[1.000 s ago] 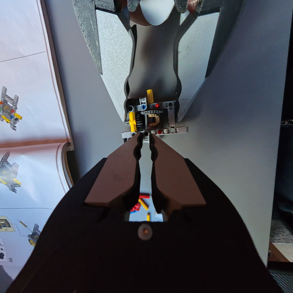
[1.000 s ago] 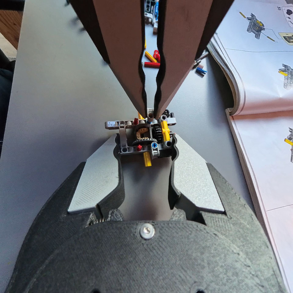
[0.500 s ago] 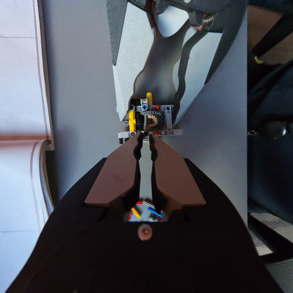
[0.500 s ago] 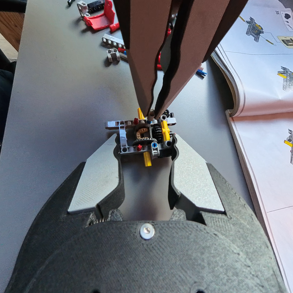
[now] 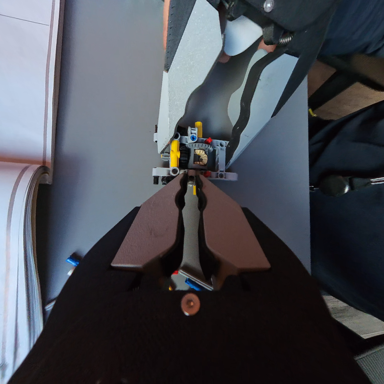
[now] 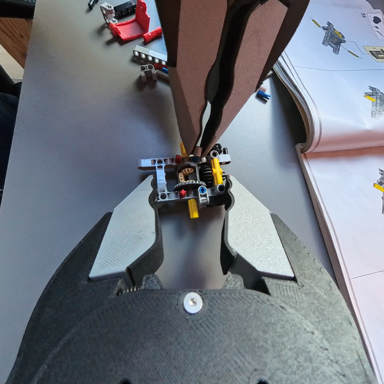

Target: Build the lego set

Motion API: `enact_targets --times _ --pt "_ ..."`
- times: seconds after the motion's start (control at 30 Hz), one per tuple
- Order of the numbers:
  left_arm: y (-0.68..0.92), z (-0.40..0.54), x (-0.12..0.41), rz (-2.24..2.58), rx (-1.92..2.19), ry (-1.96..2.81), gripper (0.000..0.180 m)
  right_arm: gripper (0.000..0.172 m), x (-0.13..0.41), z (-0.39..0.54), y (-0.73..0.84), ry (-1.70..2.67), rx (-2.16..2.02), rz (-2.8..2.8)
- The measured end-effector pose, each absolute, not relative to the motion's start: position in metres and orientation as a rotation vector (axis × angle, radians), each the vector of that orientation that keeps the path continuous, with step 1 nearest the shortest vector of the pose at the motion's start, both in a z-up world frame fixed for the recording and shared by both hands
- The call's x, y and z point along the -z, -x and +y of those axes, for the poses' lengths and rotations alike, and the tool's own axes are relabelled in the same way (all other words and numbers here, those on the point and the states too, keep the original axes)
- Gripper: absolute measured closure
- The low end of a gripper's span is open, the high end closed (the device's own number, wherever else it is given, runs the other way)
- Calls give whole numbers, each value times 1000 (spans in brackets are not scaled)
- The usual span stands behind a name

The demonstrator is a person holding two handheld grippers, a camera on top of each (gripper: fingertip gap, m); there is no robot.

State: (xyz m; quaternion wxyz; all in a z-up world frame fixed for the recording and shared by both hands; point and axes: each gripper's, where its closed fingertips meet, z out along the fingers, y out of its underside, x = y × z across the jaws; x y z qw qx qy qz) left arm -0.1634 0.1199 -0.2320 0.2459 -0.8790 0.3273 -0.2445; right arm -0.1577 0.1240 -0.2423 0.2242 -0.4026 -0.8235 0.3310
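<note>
Gripping a small grey plastic gear assembly (image 6: 188, 180) by its 2 short ends, the right gripper (image 6: 190, 188), w/ matte silver-grey wedge fingers (image 6: 128, 234) and a coarse black printed body, sits nearest in the right wrist view, jaws wide, wavy black pads pressed on the frame's sides. Assembly is a boxy open frame of holed beams on the smooth grey tabletop (image 6: 83, 128), w/ tan bevel gears, a black gear, a grey toothed ring, red and blue pins, yellow cross-section axles. Its long axis runs across the right gripper's fingers; 1 yellow axle (image 6: 193, 208) points back toward that gripper's body.

At the frame's far long beam, the left gripper (image 5: 190, 178), w/ brown smooth wedge fingers (image 5: 158, 228) on a black body, comes in from the opposite side, jaws narrow, tips pinching a small stubby brown-grey peg (image 6: 198, 151) at the beam's middle.

Farther off lie loose pcs: a grey 2-hole connector (image 6: 148, 71), a pale holed beam (image 6: 148, 55), a red scoop-shaped panel (image 6: 129, 29), a blue pin (image 6: 262, 95). An open paper instruction booklet (image 6: 336, 87), pages curled, lies to the right of the assembly in that view.
</note>
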Motion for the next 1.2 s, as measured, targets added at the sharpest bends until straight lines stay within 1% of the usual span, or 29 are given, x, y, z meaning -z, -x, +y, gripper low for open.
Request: enact_targets --times 0.27,0.4,0.53,0.7,0.83,1.07,1.2 --pt "167 121 233 1187 208 2540 175 109 242 124 158 1122 -916 -2272" --pt "168 124 232 1251 105 2578 175 109 242 126 159 1136 -920 -2257" --pt "168 124 232 1247 105 2603 175 109 242 126 159 1140 -946 -2246" --pt "167 126 232 1125 253 2664 176 109 242 127 159 1175 -1002 -2229" --pt "166 127 233 1169 195 2711 176 109 241 128 159 1158 -1002 -2215" --pt "166 127 236 1065 260 2803 175 109 242 129 158 1190 -1017 -2219" --pt "165 129 236 1036 212 2794 176 109 242 131 158 1187 -995 -2208"
